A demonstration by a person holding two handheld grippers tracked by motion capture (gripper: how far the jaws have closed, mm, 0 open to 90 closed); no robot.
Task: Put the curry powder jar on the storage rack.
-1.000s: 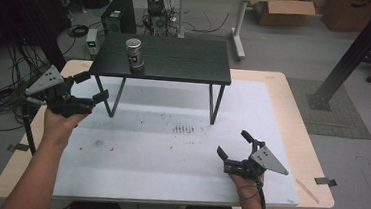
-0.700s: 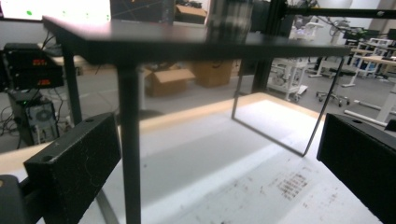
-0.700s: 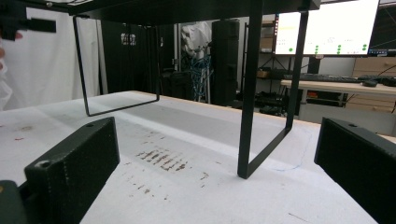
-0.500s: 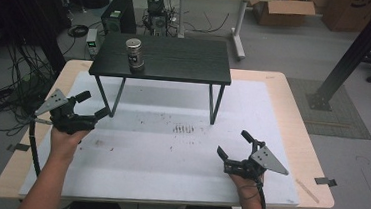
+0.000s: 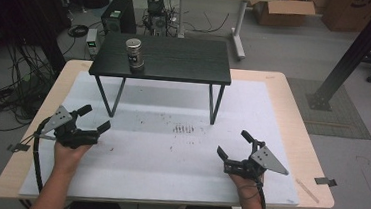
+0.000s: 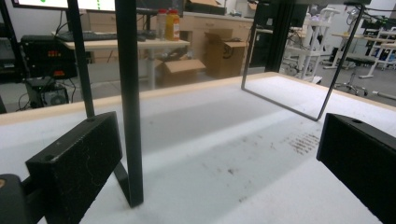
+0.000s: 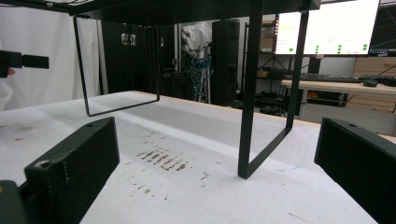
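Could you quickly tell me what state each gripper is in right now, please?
Left gripper: open, holding nothing, low over the white mat.
Right gripper: open, holding nothing, also low over the mat.

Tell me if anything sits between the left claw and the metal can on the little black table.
Nothing solid blocks it. The can stands on top of the black table, while the left claw sits low on the white mat beside the table's left leg, so the tabletop edge lies above its path.
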